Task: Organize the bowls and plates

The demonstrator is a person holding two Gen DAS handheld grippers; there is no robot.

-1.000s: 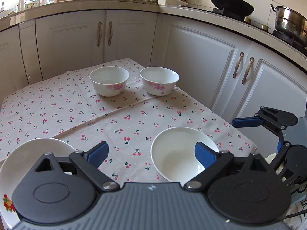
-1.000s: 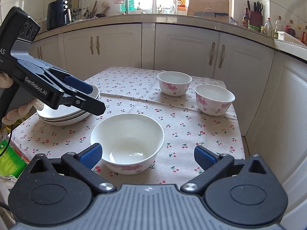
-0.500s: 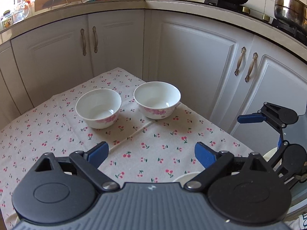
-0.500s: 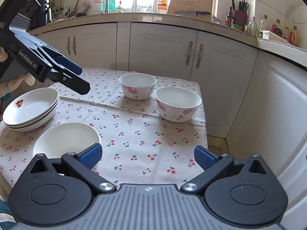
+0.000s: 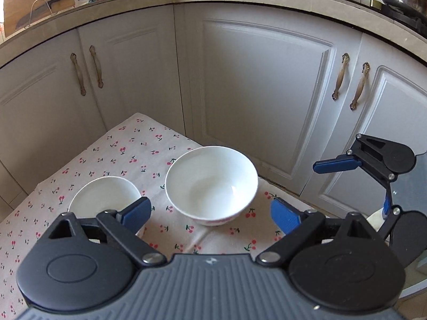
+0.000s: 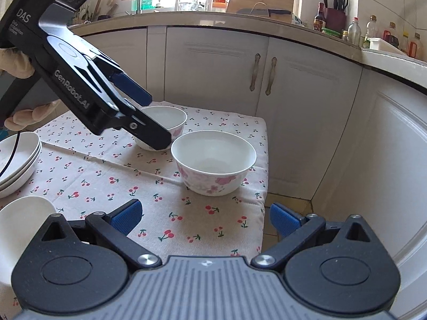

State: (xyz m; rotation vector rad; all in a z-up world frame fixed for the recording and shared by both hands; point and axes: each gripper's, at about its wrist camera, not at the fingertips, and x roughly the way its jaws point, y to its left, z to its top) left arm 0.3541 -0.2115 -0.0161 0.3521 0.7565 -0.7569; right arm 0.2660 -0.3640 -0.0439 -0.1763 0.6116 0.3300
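Note:
Two white bowls with pink flowers stand on the cherry-print tablecloth (image 6: 112,176). The nearer bowl (image 5: 212,184) (image 6: 213,161) sits by the table's right edge; the farther bowl (image 5: 105,200) (image 6: 165,122) is beside it. My left gripper (image 5: 210,212) is open and empty, hovering just above and short of the nearer bowl; in the right wrist view its fingers (image 6: 149,130) overlap the farther bowl. My right gripper (image 6: 204,214) is open and empty, a little before the nearer bowl. A stack of white plates (image 6: 16,157) lies at the left, and another white bowl (image 6: 24,213) at the lower left.
White kitchen cabinets (image 5: 253,88) wrap closely around the table's far and right sides. The countertop (image 6: 240,24) holds bottles, a knife rack and a cutting board. The table edge (image 6: 264,186) drops to the floor just right of the nearer bowl.
Both grippers have moved forward toward the two flowered bowls. The left gripper now hangs over them; the plates and the third bowl have slid out of the left wrist view.

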